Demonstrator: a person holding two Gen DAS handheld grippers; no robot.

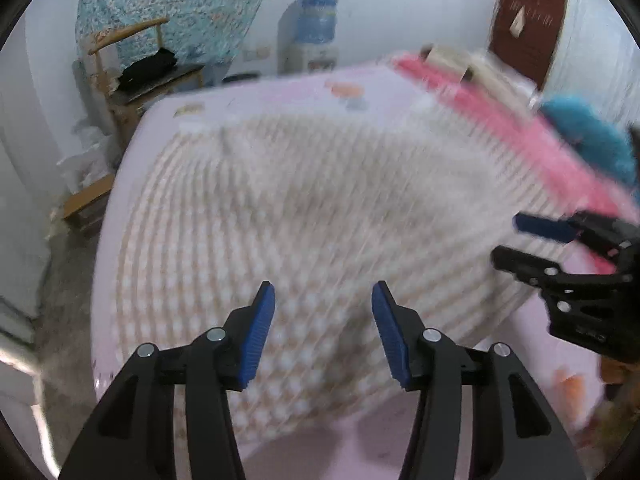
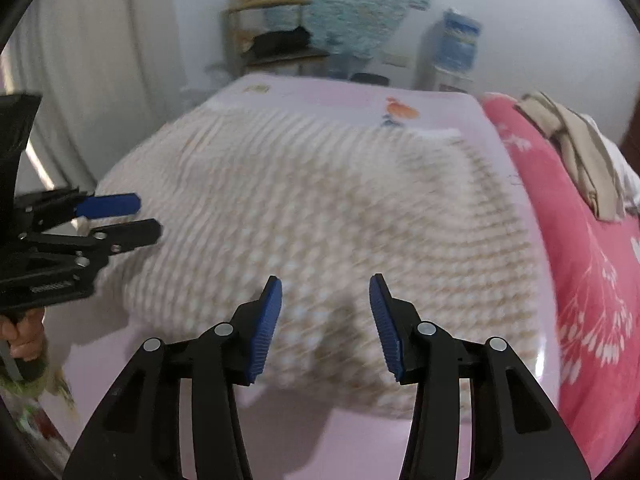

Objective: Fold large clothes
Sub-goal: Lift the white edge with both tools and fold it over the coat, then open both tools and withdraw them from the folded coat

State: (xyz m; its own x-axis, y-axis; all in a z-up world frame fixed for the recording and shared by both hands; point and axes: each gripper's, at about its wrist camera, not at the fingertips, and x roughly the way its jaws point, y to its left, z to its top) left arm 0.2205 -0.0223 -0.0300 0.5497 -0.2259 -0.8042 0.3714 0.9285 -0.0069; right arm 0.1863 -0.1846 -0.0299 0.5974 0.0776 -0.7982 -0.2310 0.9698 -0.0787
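Status: checkered garment (image 2: 320,208) lies spread flat on bed (image 2: 320,440), no fold visible; prob. all folds remain (frames blurred). Left tool (image 1: 323,332) and right tool (image 2: 326,328): jaws wide apart, empty, above near hem. Obstructions: pink quilt (image 2: 592,280) alongside right edge, w/ beige cloth (image 2: 580,152) on it.

Left gripper (image 1: 323,300), right gripper (image 2: 325,294): black plastic linkage arms, silver round pivot screws, ribbed blue finger pads (image 1: 258,336). Bare-skinned hand (image 2: 24,342) on handle.
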